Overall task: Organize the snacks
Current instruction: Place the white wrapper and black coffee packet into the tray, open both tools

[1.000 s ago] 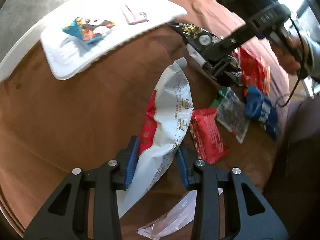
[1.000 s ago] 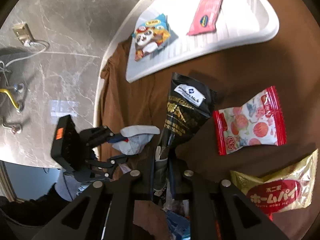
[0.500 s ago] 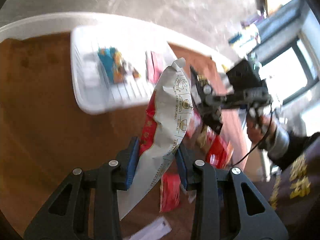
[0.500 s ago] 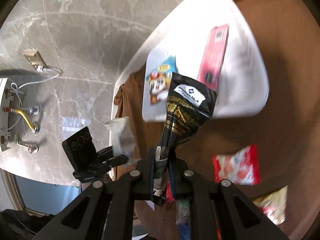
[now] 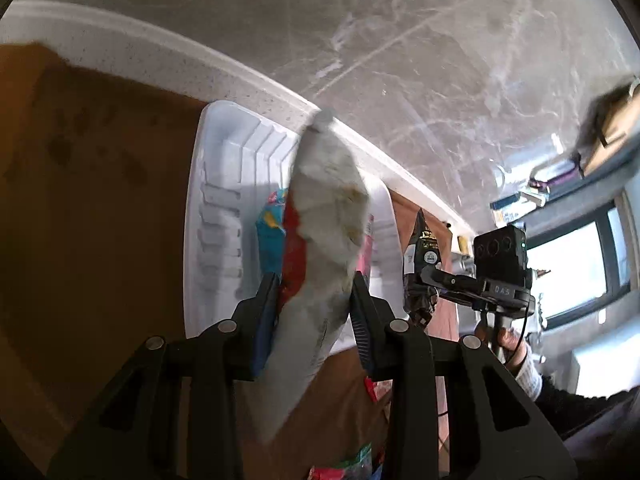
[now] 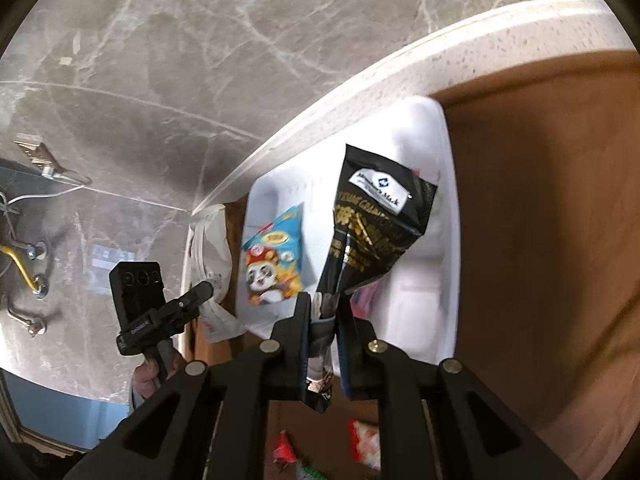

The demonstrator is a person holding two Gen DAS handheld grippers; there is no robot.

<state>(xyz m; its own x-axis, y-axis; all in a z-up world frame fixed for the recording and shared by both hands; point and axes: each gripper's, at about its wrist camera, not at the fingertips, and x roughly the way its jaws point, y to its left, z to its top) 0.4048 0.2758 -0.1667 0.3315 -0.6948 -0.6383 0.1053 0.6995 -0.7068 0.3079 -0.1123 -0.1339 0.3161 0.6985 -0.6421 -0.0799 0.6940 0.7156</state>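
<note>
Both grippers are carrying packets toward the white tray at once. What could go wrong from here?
1. The left gripper and right gripper converge on one white tray; they might collide.
2. The white packet or black packet could land on the panda packet, piling rather than organizing.

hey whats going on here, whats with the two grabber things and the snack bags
A person is sorting snacks with a handheld gripper in each hand. The left gripper is shut on a white and red snack bag, and the right gripper is shut on a black snack bag. Both bags are held up over or near the white tray on the brown cloth; neither is released yet. A panda snack packet and a pink packet already lie in the tray.
</note>
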